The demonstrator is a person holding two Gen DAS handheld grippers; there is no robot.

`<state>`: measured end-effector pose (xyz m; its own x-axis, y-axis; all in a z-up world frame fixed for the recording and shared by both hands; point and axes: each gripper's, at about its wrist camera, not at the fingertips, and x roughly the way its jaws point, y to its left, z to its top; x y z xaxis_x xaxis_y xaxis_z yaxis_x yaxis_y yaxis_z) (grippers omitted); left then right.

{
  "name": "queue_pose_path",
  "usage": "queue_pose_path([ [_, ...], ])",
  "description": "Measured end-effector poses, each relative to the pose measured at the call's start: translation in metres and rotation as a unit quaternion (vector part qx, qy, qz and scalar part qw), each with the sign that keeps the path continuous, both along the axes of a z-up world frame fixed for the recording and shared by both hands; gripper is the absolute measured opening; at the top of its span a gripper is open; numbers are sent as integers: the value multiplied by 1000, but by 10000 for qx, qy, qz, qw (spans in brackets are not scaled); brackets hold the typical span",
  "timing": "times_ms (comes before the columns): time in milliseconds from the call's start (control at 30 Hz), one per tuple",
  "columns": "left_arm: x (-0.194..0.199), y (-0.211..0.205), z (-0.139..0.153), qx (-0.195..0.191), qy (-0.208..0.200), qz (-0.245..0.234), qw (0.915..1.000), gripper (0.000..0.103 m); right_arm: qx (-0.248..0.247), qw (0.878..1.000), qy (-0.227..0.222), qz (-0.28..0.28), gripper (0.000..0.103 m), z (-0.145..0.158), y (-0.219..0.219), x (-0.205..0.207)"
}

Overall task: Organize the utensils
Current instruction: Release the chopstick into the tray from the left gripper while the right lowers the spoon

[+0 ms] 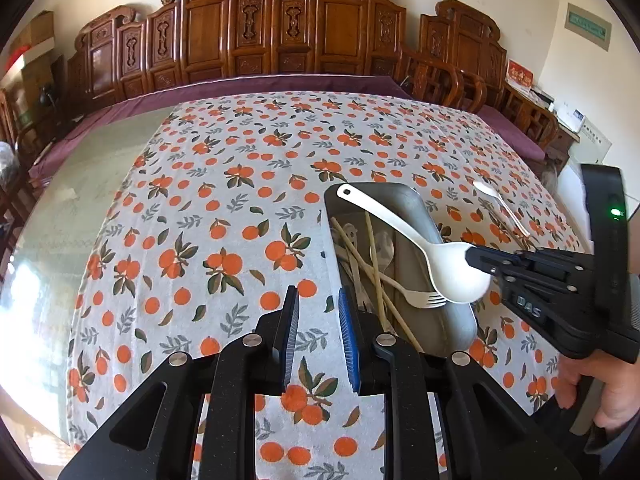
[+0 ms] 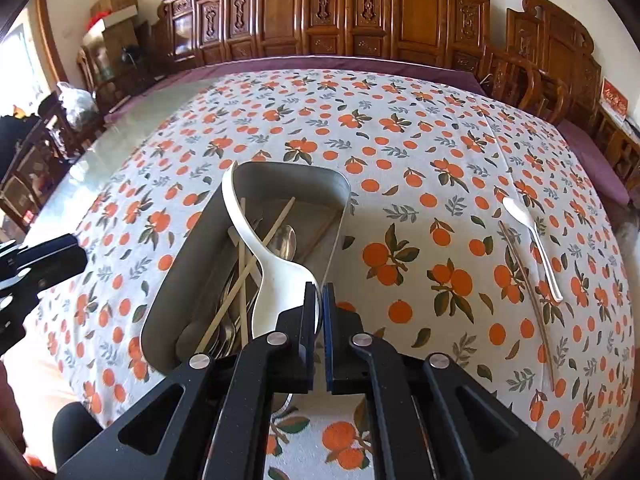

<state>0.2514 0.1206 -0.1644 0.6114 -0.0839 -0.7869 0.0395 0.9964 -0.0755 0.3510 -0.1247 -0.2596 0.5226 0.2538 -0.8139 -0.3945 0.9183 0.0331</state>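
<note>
The right hand-held gripper (image 2: 319, 300) pinches the white ladle (image 2: 276, 280) by its bowel edge over the tray (image 2: 188, 256), seemingly to drop it in. The left hand-held gripper (image 1: 319, 320) hangs slightly spread, empty

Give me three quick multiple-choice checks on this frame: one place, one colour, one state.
1. Where is the small white spoon?
A. in the tray
B. on the tablecloth beside the tray
C. in the left gripper

2. What colour is the big spoon?
A. white
B. red
C. black

3. What is the right gripper doing?
A. open, empty
B. shut on the big spoon
C. shut on a fork

Answers:
B, it lies on the tablecloth right of the tray.
A, plainly white.
B, its pads pinch the bowl's edge.
</note>
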Motion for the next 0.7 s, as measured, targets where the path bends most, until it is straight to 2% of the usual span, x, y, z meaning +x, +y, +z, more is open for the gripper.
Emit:
queue_pose_path([
  [367, -7, 12, 0, -131, -59, 31, 9999, 19, -583, 9981, -91, -169, 4, -11, 29, 5],
  [500, -7, 12, 1, -127, -66, 21, 9999, 19, -354, 9993, 72, -136, 5, -15, 27, 6],
  [600, -7, 12, 1, -123, -77, 13, 9999, 20, -73, 9998, 169, 43, 10, -14, 28, 2],
  [700, -7, 10, 2, -102, -91, 8, 9999, 23, 71, 9995, 180, 244, 12, -12, 32, -5],
])
